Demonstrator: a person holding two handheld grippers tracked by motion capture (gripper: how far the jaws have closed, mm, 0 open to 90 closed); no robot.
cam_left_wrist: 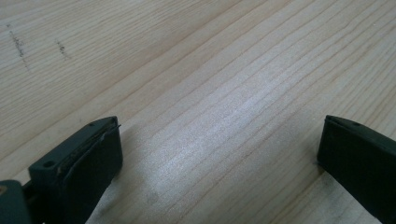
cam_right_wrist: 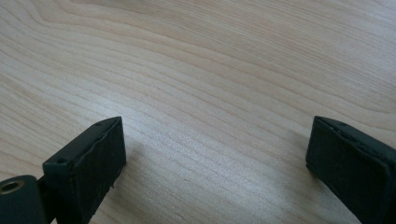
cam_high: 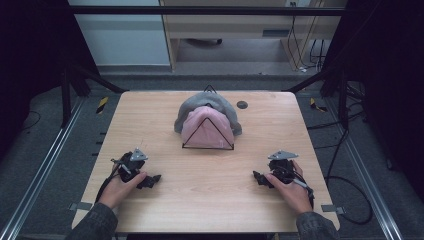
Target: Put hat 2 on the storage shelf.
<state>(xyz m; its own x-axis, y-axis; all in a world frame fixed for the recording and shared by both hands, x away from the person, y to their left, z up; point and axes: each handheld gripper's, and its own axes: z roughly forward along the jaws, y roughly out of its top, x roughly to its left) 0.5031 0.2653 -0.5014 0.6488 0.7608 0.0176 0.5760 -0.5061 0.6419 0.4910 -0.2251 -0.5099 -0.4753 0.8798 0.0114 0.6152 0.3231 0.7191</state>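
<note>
The wooden table [cam_high: 210, 200] is carrying everything. At its far middle, a grey cap [cam_high: 202, 103] and a pink cap [cam_high: 206, 131] are leaning together on a black wire stand [cam_high: 208, 147], the pink one in front. Near the front edge, well apart from the caps, the left gripper [cam_high: 150, 181] and right gripper [cam_high: 258, 178] are resting, jaws spread wide and holding nothing, pointing inward over bare wood. A small dark hole [cam_high: 242, 104] is sitting beside the grey cap.

L tool [cam_high: 150, 180]: black, grey tri plate | R tool [cam_high: 259, 178]: same | sleeves [cam_high: 95, 222]: grey
</note>
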